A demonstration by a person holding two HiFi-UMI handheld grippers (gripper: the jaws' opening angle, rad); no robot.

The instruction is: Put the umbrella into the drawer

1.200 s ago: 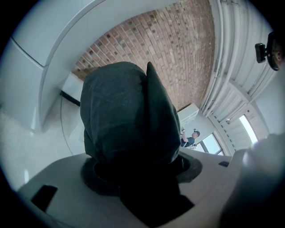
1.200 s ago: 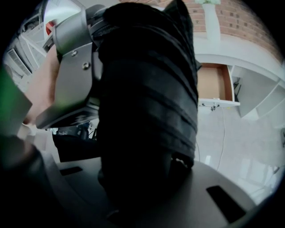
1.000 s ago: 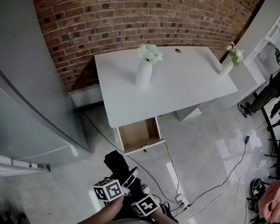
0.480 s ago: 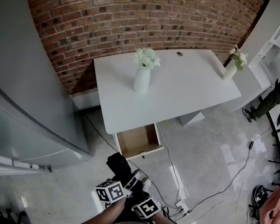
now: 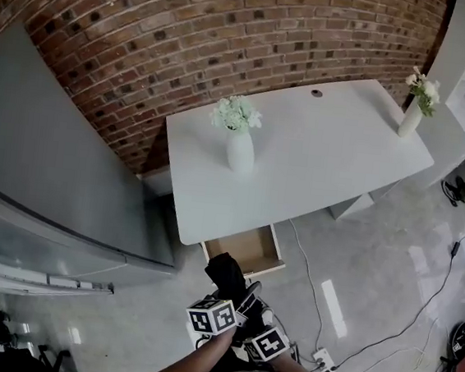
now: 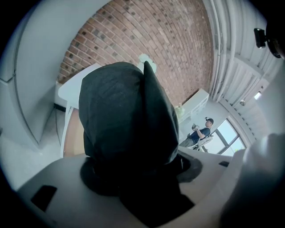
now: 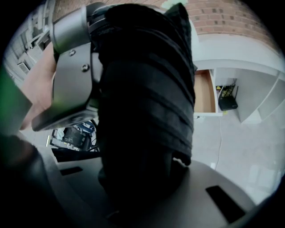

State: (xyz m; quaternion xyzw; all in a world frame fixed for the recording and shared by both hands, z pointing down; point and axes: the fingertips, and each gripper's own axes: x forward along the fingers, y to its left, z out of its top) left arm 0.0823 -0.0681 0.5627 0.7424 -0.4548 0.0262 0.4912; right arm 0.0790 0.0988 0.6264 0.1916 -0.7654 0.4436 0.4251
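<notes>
A folded black umbrella (image 5: pixel 228 275) is held in front of me, its far end just short of the open wooden drawer (image 5: pixel 249 247) under the white desk (image 5: pixel 318 157). My left gripper (image 5: pixel 223 302) grips the thick fabric body, jaws standing wide around it. My right gripper (image 5: pixel 259 327) is shut on the umbrella's narrower near end. The umbrella (image 6: pixel 127 120) fills the left gripper view, with a strip of the drawer (image 6: pixel 73 138) beside it. The right gripper view has the umbrella (image 7: pixel 147 98) running upward, the left gripper's grey body (image 7: pixel 71 67) clamped on it, and the drawer (image 7: pixel 204 93) beyond.
Two white vases with white flowers (image 5: pixel 238 144) (image 5: pixel 416 105) stand on the desk. A brick wall is behind it and a grey cabinet (image 5: pixel 51 187) at the left. Cables and a power strip (image 5: pixel 321 360) lie on the glossy floor to the right.
Both grippers have carried the umbrella closer to the desk. The open drawer now lies just beyond the umbrella's far end. Neither grip has changed.
</notes>
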